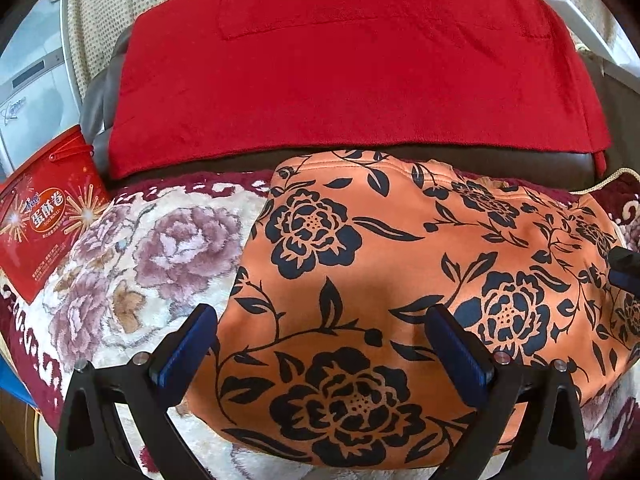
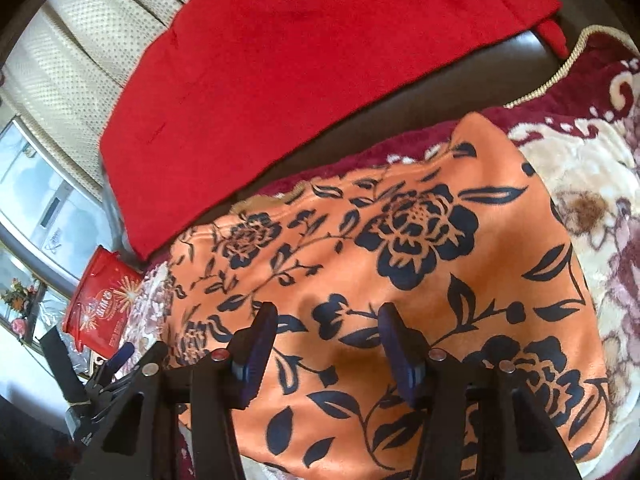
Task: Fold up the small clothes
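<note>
An orange garment with dark blue flowers (image 1: 384,280) lies folded on a plush flowered blanket (image 1: 160,248). My left gripper (image 1: 320,316) hovers over its near left part, open, with nothing between the pads; its left finger stands just off the garment's left edge. In the right wrist view the same garment (image 2: 420,264) fills the middle, and my right gripper (image 2: 328,312) is open above it, nothing pinched. The right gripper's tip (image 1: 624,268) shows at the garment's right edge in the left wrist view. The left gripper (image 2: 116,364) appears low at the left in the right wrist view.
A red cloth (image 1: 352,64) is spread over a dark brown cushion (image 1: 560,164) behind the garment. A red snack box (image 1: 44,216) sits at the blanket's left edge. Cream dotted upholstery (image 2: 72,80) rises behind. The blanket (image 2: 592,184) extends to the right of the garment.
</note>
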The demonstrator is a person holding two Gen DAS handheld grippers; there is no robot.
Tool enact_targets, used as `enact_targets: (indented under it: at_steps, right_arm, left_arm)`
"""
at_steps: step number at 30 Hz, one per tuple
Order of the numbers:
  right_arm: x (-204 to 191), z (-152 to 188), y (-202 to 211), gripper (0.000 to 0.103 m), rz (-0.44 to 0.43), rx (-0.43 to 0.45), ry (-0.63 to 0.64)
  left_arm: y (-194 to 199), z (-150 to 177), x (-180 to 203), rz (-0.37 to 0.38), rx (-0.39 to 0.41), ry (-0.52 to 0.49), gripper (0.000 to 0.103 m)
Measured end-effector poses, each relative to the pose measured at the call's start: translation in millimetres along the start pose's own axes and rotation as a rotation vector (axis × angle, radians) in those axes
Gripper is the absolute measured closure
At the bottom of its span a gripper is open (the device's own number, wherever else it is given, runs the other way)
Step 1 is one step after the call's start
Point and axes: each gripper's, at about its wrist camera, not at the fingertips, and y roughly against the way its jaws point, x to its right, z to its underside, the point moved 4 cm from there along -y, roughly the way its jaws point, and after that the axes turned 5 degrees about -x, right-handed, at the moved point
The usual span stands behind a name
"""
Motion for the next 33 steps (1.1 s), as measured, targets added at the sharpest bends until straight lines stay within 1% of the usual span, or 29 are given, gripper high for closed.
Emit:
enact_targets:
  at_steps: [2, 5, 8, 10, 12, 16, 19, 22, 26, 30, 32, 33]
  right_arm:
    - [-3, -1, 1, 0.047, -0.010, 0.002, 0.008]
    - [-7, 2, -6, 0.047, -0.008, -0.025, 0.015]
    - [-8, 5, -22, 0.046, 0.035, -0.079, 0.033]
    - [-8, 8, -28, 0.046, 0.053, -0.093, 0.039]
    - [-10, 7, -27, 0.046, 0.055, -0.093, 0.050]
    - [-10, 8, -15, 0.046, 0.021, -0.074, 0.036]
    - [-11, 9, -1, 0.046, 0.015, -0.045, 0.058]
    - [-13, 12, 15, 0.046, 0.002, -0.018, 0.072]
    - [-16, 13, 34, 0.046, -0.010, 0.023, 0.103]
    - [-13, 22, 39, 0.046, 0.007, 0.010, 0.102]
    - [-7, 32, 36, 0.046, 0.015, -0.017, 0.090]
    - [-4, 37, 33, 0.046, 0.033, -0.033, 0.081]
  left_arm:
    - [-1, 1, 1, -0.007, -0.002, -0.005, 0.000]
    - [-3, 2, 2, -0.011, -0.006, -0.008, 0.000]
    - [-15, 6, 4, -0.026, -0.048, -0.027, 0.000]
    - [-23, 9, 7, -0.032, -0.072, -0.039, 0.000]
    - [-21, 9, 6, -0.031, -0.067, -0.036, 0.000]
    - [-13, 6, 5, -0.035, -0.041, -0.037, 0.000]
    - [-7, 4, 3, -0.040, -0.034, -0.045, 0.000]
    - [0, 1, -1, -0.030, -0.015, -0.031, 0.000]
    - [13, -1, -6, -0.040, 0.024, -0.026, 0.000]
    - [18, 3, -13, -0.055, 0.036, -0.042, 0.000]
    - [17, 8, -17, -0.065, 0.030, -0.049, 0.000]
    - [15, 10, -19, -0.071, 0.023, -0.052, 0.000]
